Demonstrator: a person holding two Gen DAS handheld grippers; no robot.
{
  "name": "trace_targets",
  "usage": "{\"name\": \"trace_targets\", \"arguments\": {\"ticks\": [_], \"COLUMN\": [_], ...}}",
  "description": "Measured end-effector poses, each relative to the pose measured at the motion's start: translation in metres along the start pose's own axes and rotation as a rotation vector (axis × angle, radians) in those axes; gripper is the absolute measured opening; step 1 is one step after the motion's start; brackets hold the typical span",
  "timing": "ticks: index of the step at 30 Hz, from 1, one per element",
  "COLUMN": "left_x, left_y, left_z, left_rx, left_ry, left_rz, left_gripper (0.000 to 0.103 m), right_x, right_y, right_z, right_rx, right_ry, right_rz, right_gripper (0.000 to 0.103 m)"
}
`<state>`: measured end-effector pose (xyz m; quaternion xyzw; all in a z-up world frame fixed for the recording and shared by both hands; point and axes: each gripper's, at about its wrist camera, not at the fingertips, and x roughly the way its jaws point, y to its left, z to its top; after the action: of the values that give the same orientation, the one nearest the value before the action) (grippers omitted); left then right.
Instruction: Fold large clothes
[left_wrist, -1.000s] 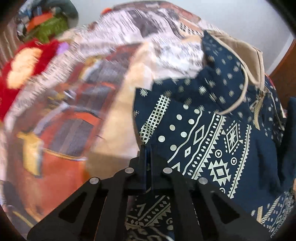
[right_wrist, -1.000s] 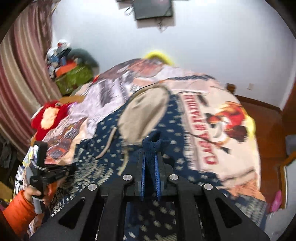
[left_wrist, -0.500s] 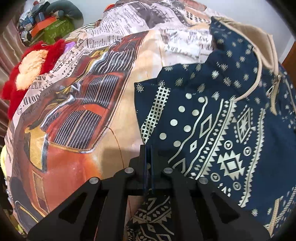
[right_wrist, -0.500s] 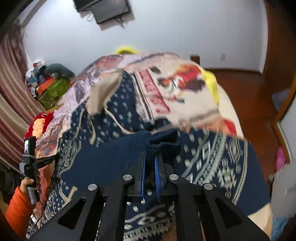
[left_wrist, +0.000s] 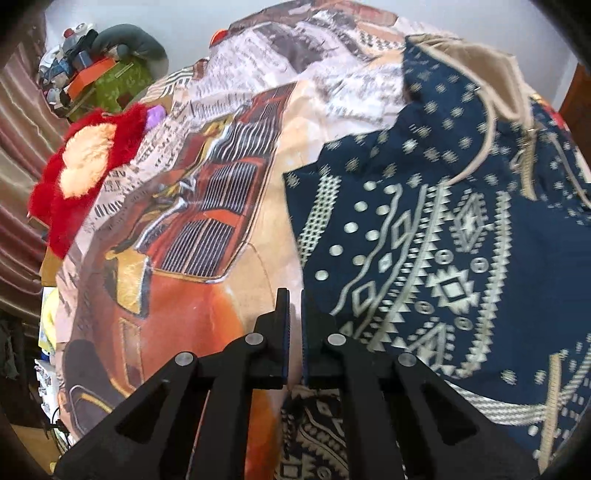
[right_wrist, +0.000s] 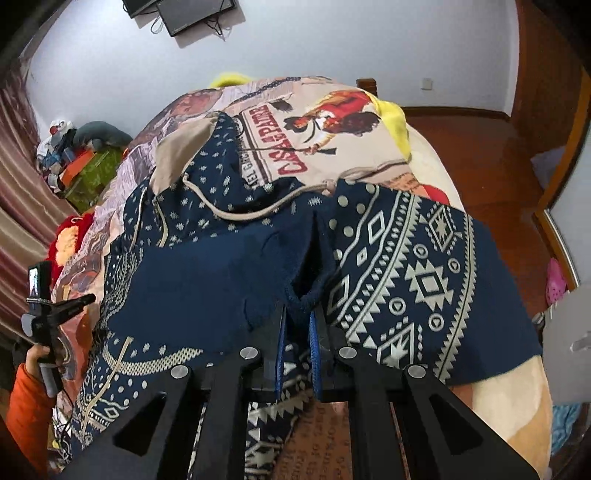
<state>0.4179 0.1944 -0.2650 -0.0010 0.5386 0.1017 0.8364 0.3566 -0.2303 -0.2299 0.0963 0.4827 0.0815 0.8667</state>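
A navy hoodie (left_wrist: 443, 236) with cream geometric print and a tan-lined hood lies spread on the bed; it also shows in the right wrist view (right_wrist: 406, 266). My left gripper (left_wrist: 293, 299) hangs just left of the hoodie's edge, jaws slightly apart with nothing between them. My right gripper (right_wrist: 297, 314) is shut on a bunched navy cuff (right_wrist: 306, 291) of the hoodie, folded over the body. The left gripper also shows in the right wrist view (right_wrist: 79, 301), held by an orange-sleeved hand.
The bed is covered by a printed sheet (left_wrist: 207, 229) with a red car picture. A red plush toy (left_wrist: 81, 166) lies at the bed's left edge. A green box (left_wrist: 107, 85) with clutter stands beyond. Wooden floor (right_wrist: 498, 166) lies to the right.
My left gripper has let go of the hoodie's edge, opened slightly and drawn off to the left. My right gripper has carried the cuff across the hoodie's body and lowered it.
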Motion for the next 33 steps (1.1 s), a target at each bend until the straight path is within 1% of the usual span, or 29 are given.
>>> {"name": "trace_targets", "arguments": {"ticks": [3,5,8,10,11,13,14,16,17,19,20,21,23,26,29,31,33], "left_x": [-0.015,-0.028,-0.052,-0.067,-0.074,-0.090,-0.097,-0.108,-0.111,-0.115,-0.115,-0.114,-0.108,-0.095,-0.079,-0.064,-0.050], "left_y": [-0.008,-0.017,-0.035,-0.050,-0.056,-0.074,-0.083,-0.105,-0.117,-0.141,-0.154,-0.163,-0.191,-0.221,-0.246,-0.257,-0.264], "left_z": [0.004,0.006,0.008,0.009,0.011,0.013,0.013,0.016,0.017,0.020,0.021,0.022,0.024,0.025,0.026,0.027,0.028], "left_rx": [0.017,0.039,0.080,0.106,0.118,0.143,0.155,0.185,0.199,0.225,0.240,0.249,0.273,0.300,0.309,0.302,0.282], "left_ry": [-0.021,-0.040,-0.083,-0.115,-0.131,-0.166,-0.179,-0.196,-0.198,-0.195,-0.186,-0.179,-0.158,-0.127,-0.086,-0.043,-0.002], "left_rz": [-0.018,-0.032,-0.057,-0.079,-0.091,-0.123,-0.140,-0.182,-0.205,-0.253,-0.278,-0.292,-0.315,-0.325,-0.329,-0.341,-0.349], "left_gripper": [0.008,0.012,0.021,0.033,0.036,0.047,0.049,0.058,0.060,0.062,0.063,0.064,0.064,0.064,0.064,0.064,0.064], "right_x": [-0.004,-0.008,-0.017,-0.025,-0.029,-0.038,-0.042,-0.051,-0.055,-0.065,-0.073,-0.077,-0.082,-0.085,-0.080,-0.072,-0.061], "right_y": [-0.002,-0.003,-0.007,-0.012,-0.014,-0.021,-0.025,-0.034,-0.040,-0.054,-0.062,-0.067,-0.082,-0.112,-0.143,-0.161,-0.178], "right_z": [-0.003,-0.005,-0.007,-0.007,-0.007,-0.005,-0.005,-0.004,-0.004,-0.006,-0.009,-0.010,-0.013,-0.019,-0.027,-0.034,-0.040], "right_rx": [0.000,-0.007,-0.004,0.000,0.003,0.011,0.014,0.023,0.031,0.052,0.060,0.061,0.074,0.155,0.258,0.333,0.411], "right_ry": [0.017,0.026,0.029,0.020,0.012,-0.009,-0.017,-0.030,-0.035,-0.065,-0.102,-0.115,-0.104,-0.079,-0.038,-0.004,0.038], "right_rz": [-0.014,-0.020,-0.019,-0.016,-0.018,-0.036,-0.045,-0.057,-0.066,-0.087,-0.100,-0.107,-0.124,-0.111,-0.077,-0.036,0.023], "right_gripper": [0.008,0.008,0.010,0.010,0.010,0.010,0.010,0.013,0.023,0.066,0.072,0.074,0.074,0.074,0.074,0.074,0.074]}}
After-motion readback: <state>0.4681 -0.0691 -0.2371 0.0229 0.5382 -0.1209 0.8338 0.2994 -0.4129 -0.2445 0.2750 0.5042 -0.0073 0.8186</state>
